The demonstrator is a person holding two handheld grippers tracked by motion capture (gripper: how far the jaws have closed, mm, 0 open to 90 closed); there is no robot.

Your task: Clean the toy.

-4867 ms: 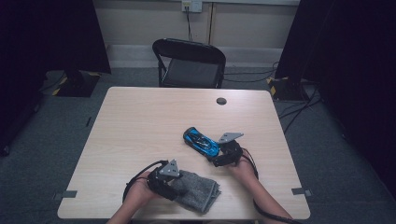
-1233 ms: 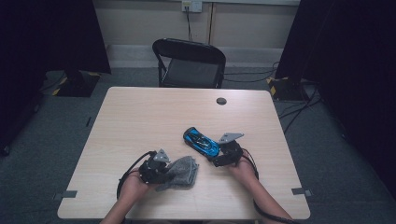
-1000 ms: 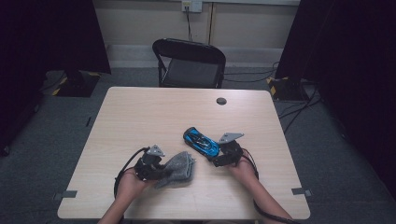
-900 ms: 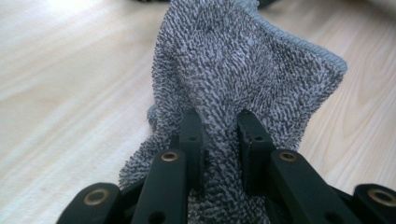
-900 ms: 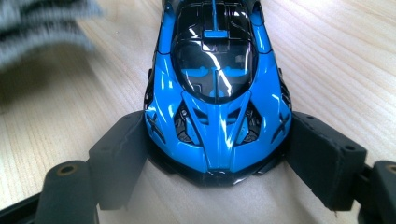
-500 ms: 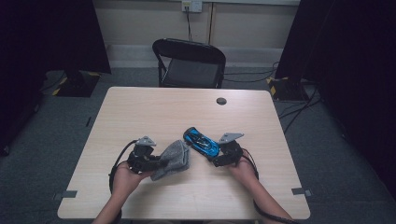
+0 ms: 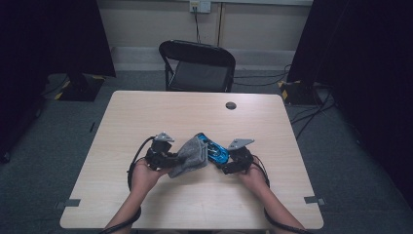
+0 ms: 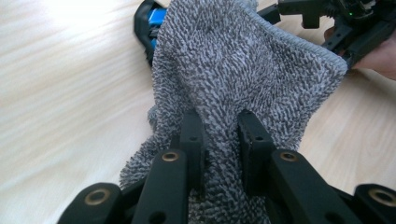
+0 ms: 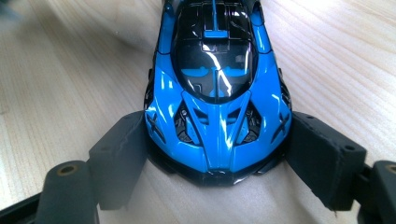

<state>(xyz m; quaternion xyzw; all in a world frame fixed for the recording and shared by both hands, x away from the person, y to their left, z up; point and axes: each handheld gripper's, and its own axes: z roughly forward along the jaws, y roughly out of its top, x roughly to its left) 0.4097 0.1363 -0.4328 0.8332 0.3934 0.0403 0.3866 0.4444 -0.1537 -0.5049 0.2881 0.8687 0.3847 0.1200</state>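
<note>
Clamping grey cloth [image 8: 243, 79] in my left hand-held gripper [image 8: 219, 135], jaws pinched on fold; cloth lifted off bench [image 7: 146, 117], far edge draped against blue toy car [image 9: 217, 88] just ahead. My right hand-held gripper [image 9: 217, 161] grips car's near end, one pad pressed to each side. Car sits on bench between both grippers.

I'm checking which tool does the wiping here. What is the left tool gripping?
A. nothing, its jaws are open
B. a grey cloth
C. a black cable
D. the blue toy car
B: in the left gripper view the left tool has its jaws pinched on a fold of the grey cloth, which drapes against the blue toy car that the right tool clamps.
</note>
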